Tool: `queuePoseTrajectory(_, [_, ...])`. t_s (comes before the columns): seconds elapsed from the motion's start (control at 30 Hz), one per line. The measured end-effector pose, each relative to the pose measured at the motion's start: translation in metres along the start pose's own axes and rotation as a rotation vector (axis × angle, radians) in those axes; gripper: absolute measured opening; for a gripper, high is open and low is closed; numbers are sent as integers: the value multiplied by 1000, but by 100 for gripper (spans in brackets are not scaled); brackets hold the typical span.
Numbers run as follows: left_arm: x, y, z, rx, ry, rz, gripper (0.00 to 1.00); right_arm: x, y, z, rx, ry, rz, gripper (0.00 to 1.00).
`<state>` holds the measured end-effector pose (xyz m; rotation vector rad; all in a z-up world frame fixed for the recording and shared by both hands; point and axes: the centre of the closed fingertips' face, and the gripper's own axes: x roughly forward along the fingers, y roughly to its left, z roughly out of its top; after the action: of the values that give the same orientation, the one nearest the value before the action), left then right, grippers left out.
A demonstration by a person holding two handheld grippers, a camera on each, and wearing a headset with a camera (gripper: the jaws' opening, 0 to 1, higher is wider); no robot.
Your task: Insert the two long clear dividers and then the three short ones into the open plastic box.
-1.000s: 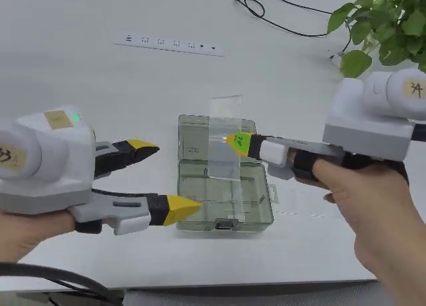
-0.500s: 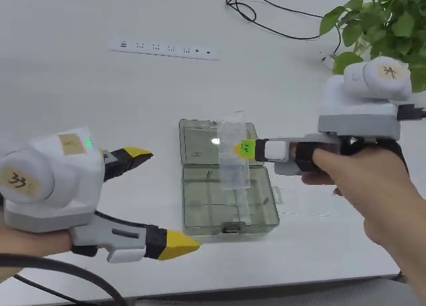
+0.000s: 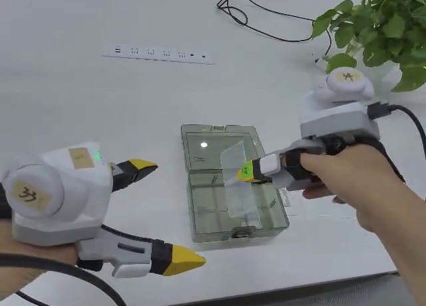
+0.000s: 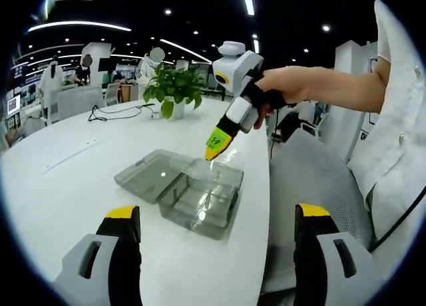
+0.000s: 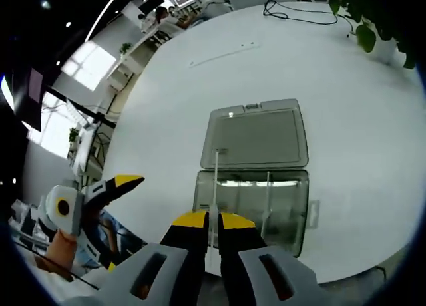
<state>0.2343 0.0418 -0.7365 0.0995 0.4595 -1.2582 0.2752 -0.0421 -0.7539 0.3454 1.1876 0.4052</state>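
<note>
Holds the left tongs (image 3: 166, 213) nearest, over the front edge of the bench (image 3: 80, 106), spread wide with nothing between. Pinches a clear divider (image 3: 234, 158) in the right tongs (image 3: 246, 173), closed tight on it, slanted above the base of the open plastic box (image 3: 197, 216) at mid-bench. Cannot tell whether the divider's lower edge touches the base: clear against clear. Sees it edge-on, a thin line, in the right gripper view. Makes out faint pale lines inside the base, too slight to identify. Finds the lid (image 3: 200, 143) laid flat behind the base. Farther back, passes a white power strip (image 3: 158, 53), then a black cable (image 3: 279, 34) and a leafy plant (image 3: 383, 26) cut off at the corner.
</note>
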Motion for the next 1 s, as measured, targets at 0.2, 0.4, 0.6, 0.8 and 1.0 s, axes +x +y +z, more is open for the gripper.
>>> queuePoseTrajectory(0.2, [0, 4, -1, -15, -19, -14, 97, 12, -9, -11, 38, 40, -26, 7])
queuePoseTrajectory(0.4, [2, 6, -2, -23, -23, -22, 97, 17, -9, -16, 43, 66, -56, 7])
queuePoseTrajectory(0.6, [4, 5, -3, -36, -31, -23, 96, 21, -11, -19, 34, 98, -69, 6])
queuePoseTrajectory(0.8, [5, 5, -4, -46, -30, -23, 96, 24, -16, -17, 13, 114, -89, 6])
queuePoseTrajectory(1.0, [3, 7, -4, -56, -31, -16, 96, 29, -19, -14, -6, 116, -91, 6])
